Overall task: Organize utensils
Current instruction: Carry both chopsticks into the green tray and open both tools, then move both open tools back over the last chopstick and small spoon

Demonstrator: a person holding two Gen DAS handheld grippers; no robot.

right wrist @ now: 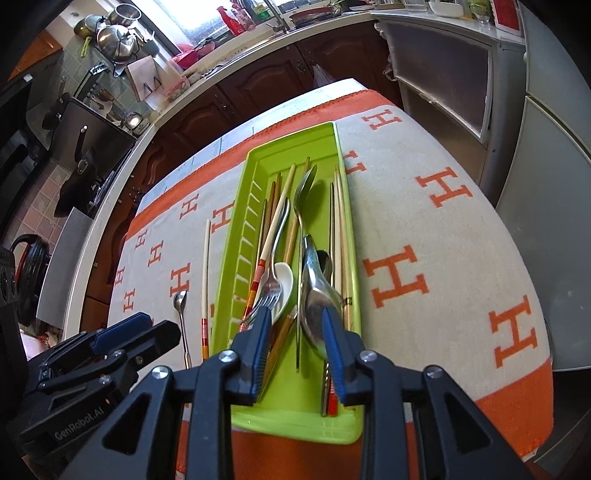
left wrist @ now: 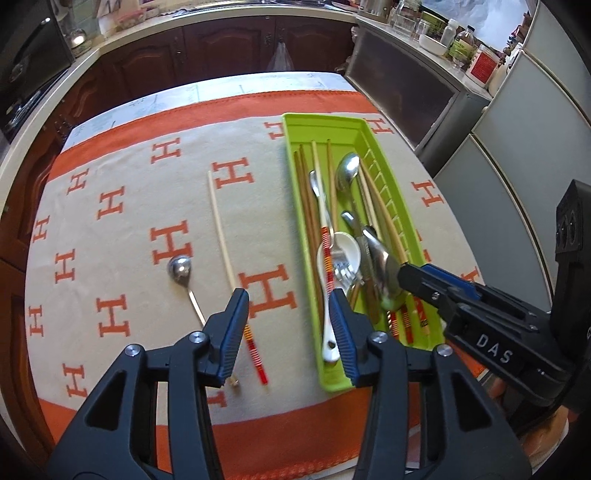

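A green utensil tray (left wrist: 291, 125) (right wrist: 255, 155) lies on the orange-and-beige cloth and holds several chopsticks, metal spoons, a fork and a white ceramic spoon (left wrist: 341, 254) (right wrist: 284, 278). A small metal spoon (left wrist: 180, 268) (right wrist: 180, 300) and a pale chopstick with a red-striped end (left wrist: 221, 225) (right wrist: 207, 266) lie on the cloth left of the tray. My left gripper (left wrist: 288, 308) is open and empty above the chopstick's striped end. My right gripper (right wrist: 293, 323) (left wrist: 400, 280) is open over the tray's near end, with a large metal spoon (right wrist: 316, 306) (left wrist: 388, 280) lying between its fingers.
The cloth-covered table (left wrist: 110, 206) (right wrist: 424, 229) stands in a kitchen. Dark wooden cabinets (left wrist: 221, 48) run along the far side. A grey cabinet and fridge doors (left wrist: 517, 155) stand close on the right. Pots hang at the far left in the right wrist view (right wrist: 114, 33).
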